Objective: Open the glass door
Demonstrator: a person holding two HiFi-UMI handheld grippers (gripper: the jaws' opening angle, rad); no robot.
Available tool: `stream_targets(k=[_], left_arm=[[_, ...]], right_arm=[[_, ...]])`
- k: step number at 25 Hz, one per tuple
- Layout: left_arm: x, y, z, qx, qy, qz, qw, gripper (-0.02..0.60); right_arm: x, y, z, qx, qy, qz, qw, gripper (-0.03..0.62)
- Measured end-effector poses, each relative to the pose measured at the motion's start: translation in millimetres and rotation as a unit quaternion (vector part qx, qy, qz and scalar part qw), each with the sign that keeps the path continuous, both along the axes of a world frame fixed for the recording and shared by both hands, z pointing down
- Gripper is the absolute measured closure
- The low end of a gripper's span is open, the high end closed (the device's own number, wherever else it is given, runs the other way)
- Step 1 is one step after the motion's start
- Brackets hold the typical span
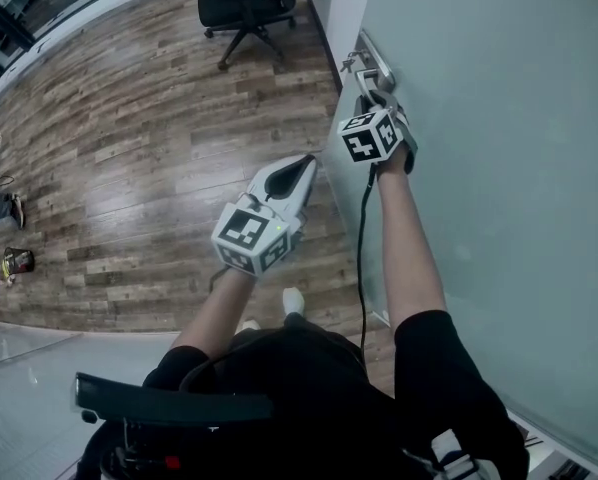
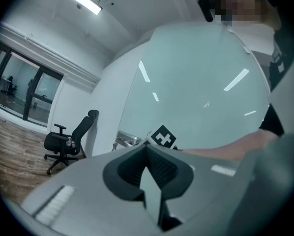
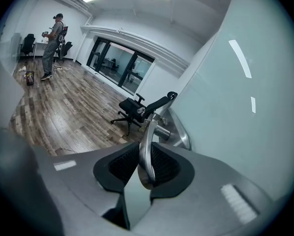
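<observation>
Right gripper (image 1: pixel 372 98) on handle (image 1: pixel 372 65) of glass door (image 1: pixel 499 168), left gripper (image 1: pixel 301 167) apart over wood floor (image 1: pixel 129 168), office chair (image 1: pixel 244 4) beyond

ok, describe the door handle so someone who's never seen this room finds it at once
Start from the big pale glass door that fills the right side of the head view. At its left edge, toward the black office chair, a silver lever handle sits on a metal plate. It is the only fitting on the pane, and the right gripper has its jaws closed on it.
</observation>
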State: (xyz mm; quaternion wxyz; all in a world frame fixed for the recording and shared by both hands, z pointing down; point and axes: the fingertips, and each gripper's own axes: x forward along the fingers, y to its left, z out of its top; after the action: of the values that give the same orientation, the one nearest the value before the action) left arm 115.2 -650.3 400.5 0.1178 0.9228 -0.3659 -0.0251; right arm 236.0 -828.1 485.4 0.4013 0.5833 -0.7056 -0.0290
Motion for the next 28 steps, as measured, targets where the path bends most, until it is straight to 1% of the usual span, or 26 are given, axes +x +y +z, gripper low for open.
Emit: stream_targets(k=[6,12,19,25,28], left_arm=[[-6.8,3.4,1.6,0.001,-0.006,-0.006,1.0,0.582],[-18.9,2.8,4.2,0.0,-0.013,-0.019,0.9997,0.583],[-22.9,-0.7,1.9,0.001,-0.016,-0.027,0.9995,0.581],[-26.6,-3.0,2.3,0.009,-0.021,-0.028,0.9993,0.581],[-34.1,9.5,-4.0,0.017,-0.02,-0.032,0.9992,0.581]], right_arm=[[2.0,-4.0,1.1,0.004,0.003,0.002,1.0,0.516],[6.3,-10.7,5.3,0.015,0.033,0.009,0.999,0.508],[14.4,-17.0,6.4,0.016,0.046,0.007,0.999,0.502],[5.1,-20.8,-7.9,0.039,0.046,0.0,0.998,0.508],[-2.3,-6.8,-17.5,0.05,0.04,-0.002,0.998,0.519]])
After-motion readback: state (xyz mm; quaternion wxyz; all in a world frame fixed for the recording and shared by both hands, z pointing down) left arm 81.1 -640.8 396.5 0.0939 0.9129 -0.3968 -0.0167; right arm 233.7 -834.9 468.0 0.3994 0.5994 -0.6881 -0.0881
